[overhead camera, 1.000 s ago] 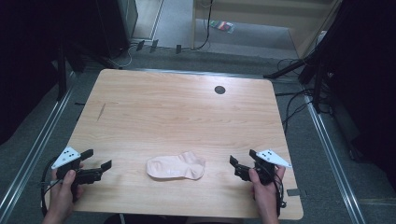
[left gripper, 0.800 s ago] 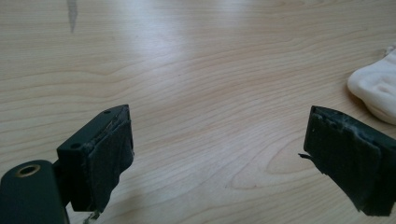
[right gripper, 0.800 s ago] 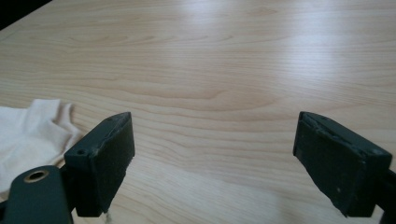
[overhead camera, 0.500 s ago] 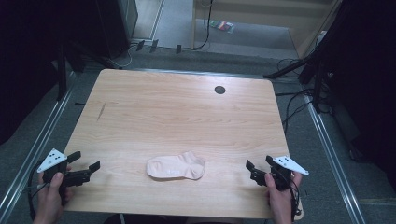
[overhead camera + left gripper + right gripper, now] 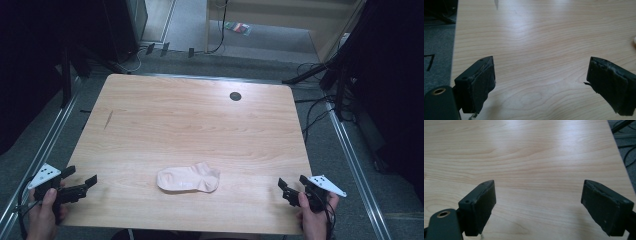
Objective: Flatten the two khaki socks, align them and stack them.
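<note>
Grey carpet and dark equipment surround a light wooden table (image 5: 200,125), with cables trailing across the floor beyond its far edge. At the table's near left corner, a hand (image 5: 42,215) holds the left gripper (image 5: 80,179), whose jaws stand wide apart with nothing between them; its own camera shows only bare wood grain between its fingers (image 5: 477,83), with the table's left edge and carpet just outside the left-hand one. Well off to the right of those fingers, near the table's front edge and about midway between the two grippers, a pale pink ankle sock (image 5: 188,178) lies flat, its toe end toward the left gripper and its cuff end toward the right. Farther back, a small round dark grommet (image 5: 235,96) sits in the tabletop. At the near right corner, another hand (image 5: 315,220) holds the right gripper (image 5: 293,186), jaws likewise spread and empty, its fingers (image 5: 480,206) framing plain wood.
</note>
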A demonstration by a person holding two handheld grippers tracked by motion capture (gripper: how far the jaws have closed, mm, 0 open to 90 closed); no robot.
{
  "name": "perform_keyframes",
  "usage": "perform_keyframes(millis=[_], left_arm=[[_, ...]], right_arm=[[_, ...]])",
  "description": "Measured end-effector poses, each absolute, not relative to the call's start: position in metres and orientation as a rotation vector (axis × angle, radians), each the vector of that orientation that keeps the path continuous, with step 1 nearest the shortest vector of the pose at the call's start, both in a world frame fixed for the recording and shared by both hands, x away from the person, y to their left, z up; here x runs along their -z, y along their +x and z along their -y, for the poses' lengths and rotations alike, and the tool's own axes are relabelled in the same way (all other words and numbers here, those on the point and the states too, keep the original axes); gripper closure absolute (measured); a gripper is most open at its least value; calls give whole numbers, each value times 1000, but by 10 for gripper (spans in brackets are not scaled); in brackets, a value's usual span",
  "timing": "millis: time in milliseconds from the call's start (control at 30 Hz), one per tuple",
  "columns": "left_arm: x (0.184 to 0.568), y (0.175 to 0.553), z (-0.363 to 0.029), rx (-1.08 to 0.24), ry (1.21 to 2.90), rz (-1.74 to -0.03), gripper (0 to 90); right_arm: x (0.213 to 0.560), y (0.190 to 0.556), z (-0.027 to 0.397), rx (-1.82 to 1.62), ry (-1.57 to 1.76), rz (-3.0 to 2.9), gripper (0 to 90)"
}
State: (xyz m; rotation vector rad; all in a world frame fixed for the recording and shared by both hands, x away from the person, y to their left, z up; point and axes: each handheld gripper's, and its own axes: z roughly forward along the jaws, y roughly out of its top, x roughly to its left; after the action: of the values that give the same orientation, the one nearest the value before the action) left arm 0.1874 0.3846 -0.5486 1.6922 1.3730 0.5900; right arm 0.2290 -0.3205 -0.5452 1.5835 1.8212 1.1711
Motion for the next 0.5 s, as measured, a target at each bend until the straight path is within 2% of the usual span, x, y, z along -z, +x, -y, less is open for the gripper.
perform_keyframes(millis=[200,500], left_arm=[[549,183,-395,-603,1672,-1399,88],[553,186,-390,-604,1700,-1398,89]], right_arm=[[548,224,333,-1155,1609,-1799,127],[548,214,351,-1159,1641,-1758,129]])
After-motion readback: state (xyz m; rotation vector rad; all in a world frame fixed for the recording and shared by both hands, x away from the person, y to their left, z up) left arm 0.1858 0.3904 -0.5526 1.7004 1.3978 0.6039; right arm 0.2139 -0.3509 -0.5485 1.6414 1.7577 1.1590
